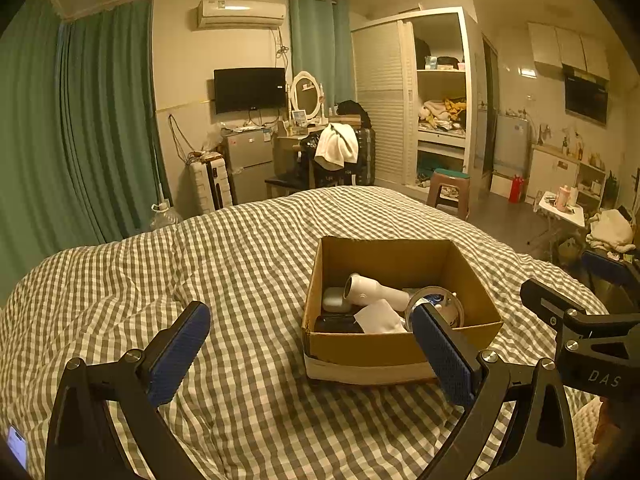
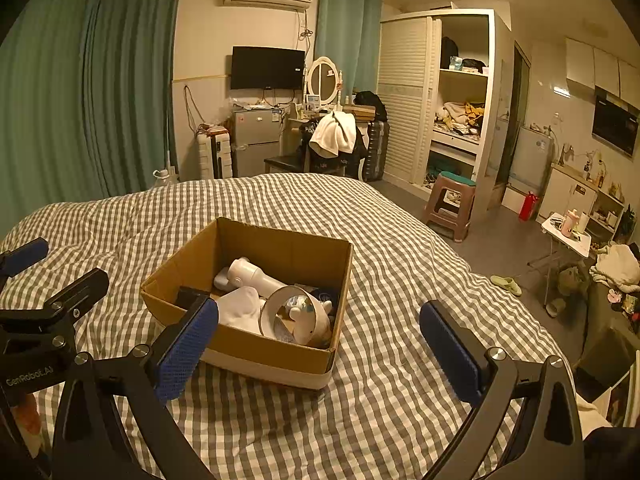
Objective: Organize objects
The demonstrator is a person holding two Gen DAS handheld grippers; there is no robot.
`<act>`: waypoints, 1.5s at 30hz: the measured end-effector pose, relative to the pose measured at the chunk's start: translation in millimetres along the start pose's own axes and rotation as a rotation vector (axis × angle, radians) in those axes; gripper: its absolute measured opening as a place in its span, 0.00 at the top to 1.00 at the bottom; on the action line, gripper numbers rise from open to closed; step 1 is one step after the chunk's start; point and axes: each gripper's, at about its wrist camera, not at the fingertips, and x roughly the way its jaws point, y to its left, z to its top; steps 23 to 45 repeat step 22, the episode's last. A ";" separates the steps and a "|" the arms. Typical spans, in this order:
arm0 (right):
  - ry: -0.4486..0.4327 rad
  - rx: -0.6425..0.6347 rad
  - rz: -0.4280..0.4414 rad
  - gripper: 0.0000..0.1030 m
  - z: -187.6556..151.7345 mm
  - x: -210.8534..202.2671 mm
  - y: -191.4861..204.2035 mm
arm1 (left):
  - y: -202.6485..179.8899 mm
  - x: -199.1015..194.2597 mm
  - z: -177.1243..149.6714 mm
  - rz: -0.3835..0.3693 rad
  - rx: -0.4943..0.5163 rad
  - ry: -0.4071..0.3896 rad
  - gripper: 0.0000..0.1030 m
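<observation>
From the left wrist camera, the left gripper (image 1: 312, 348) stands wide open with nothing between its blue-padded fingers (image 1: 178, 354), held above the gingham duvet (image 1: 160, 280). A cardboard box (image 1: 400, 344) sits on the duvet ahead of the fingers, nearer the right finger, whose pad overlaps the box's near right corner in this view; whether it touches the wall I cannot tell. Inside lie a white bottle-shaped item (image 1: 374, 290) on its side, a small grey case (image 1: 335, 299) beyond the left end of it, a dark flat object (image 1: 338, 324) against the near wall, a white cloth or paper piece (image 1: 378, 317), and a round reflective item (image 1: 434, 306) just past the right fingertip. The right gripper (image 1: 580, 332) shows at the right edge, beside the box.

From the right wrist camera, the right gripper (image 2: 318, 340) is likewise spread wide and empty. The cardboard box (image 2: 276, 360) lies ahead, toward the left finger, with the left pad (image 2: 186, 354) overlapping its near corner. The white bottle-shaped item (image 2: 252, 274), white cloth (image 2: 240, 306) and round reflective item (image 2: 298, 316) lie within. The left gripper (image 2: 44, 312) appears at the left edge.

No loose items show on the visible duvet in either view. By my judgement, collecting seems largely or wholly finished; what remains may be only moving the box or tidying its contents.
</observation>
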 end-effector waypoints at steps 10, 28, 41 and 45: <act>0.006 -0.002 -0.001 0.02 -1.1 1.7 0.7 | -1.6 -0.9 -1.9 0.003 0.000 0.003 0.00; 0.009 -0.001 0.000 0.02 -3.2 2.7 -1.1 | -4.7 -1.7 -6.3 0.000 -0.016 0.005 0.00; 0.009 -0.001 0.000 0.02 -3.2 2.7 -1.1 | -4.7 -1.7 -6.3 0.000 -0.016 0.005 0.00; 0.009 -0.001 0.000 0.02 -3.2 2.7 -1.1 | -4.7 -1.7 -6.3 0.000 -0.016 0.005 0.00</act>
